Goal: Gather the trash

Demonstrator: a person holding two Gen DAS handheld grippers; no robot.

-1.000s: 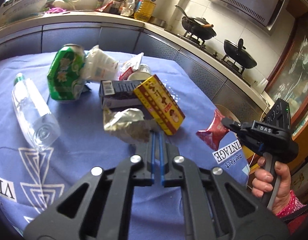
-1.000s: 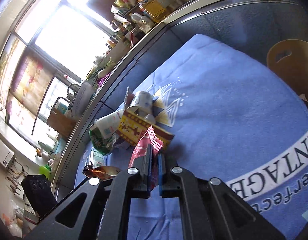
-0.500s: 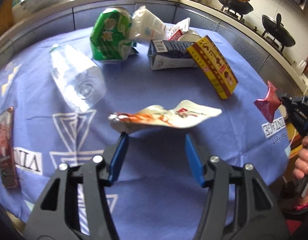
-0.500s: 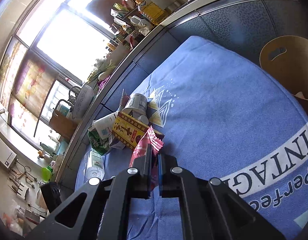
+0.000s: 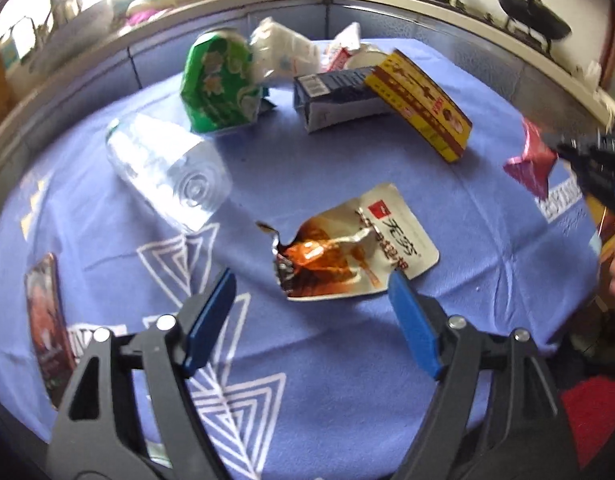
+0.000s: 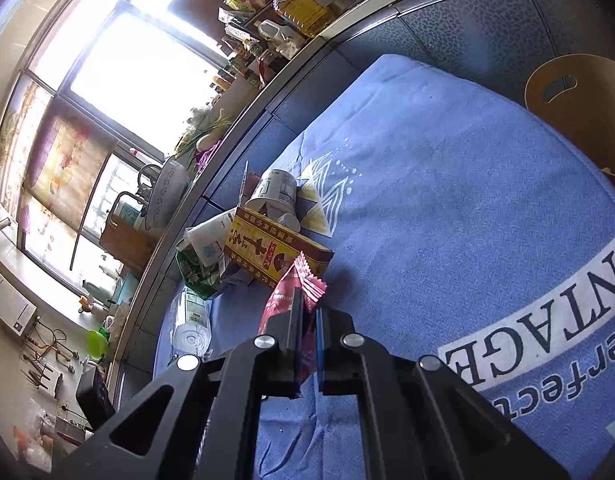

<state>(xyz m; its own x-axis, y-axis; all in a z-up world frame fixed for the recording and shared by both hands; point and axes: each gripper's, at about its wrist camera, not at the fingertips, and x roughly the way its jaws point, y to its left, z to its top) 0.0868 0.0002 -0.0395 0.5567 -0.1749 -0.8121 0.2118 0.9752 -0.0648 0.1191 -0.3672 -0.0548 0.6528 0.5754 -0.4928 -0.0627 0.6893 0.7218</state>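
Observation:
A torn white and orange snack wrapper (image 5: 355, 246) lies flat on the blue tablecloth (image 5: 307, 360), just beyond my left gripper (image 5: 313, 280). The left jaws are opening wide and no pad touches the wrapper. My right gripper (image 6: 305, 306) is shut on a small red wrapper (image 6: 297, 282), held above the cloth; in the left wrist view that red wrapper (image 5: 529, 160) hangs at the right edge. Further back lie a clear plastic bottle (image 5: 167, 172), a crushed green carton (image 5: 219, 88), a dark box (image 5: 335, 94) and a yellow and red box (image 5: 421, 104).
A dark red wrapper (image 5: 47, 320) lies at the cloth's left edge. A paper cup (image 6: 275, 192) and white packets sit behind the boxes. A wooden stool (image 6: 579, 92) stands beyond the table's far right. Kitchen counter with woks (image 5: 531, 24) runs behind.
My left gripper opened and let go of the white and orange wrapper, which dropped flat onto the cloth. The left view tilted further down. The right gripper kept its hold on the red wrapper.

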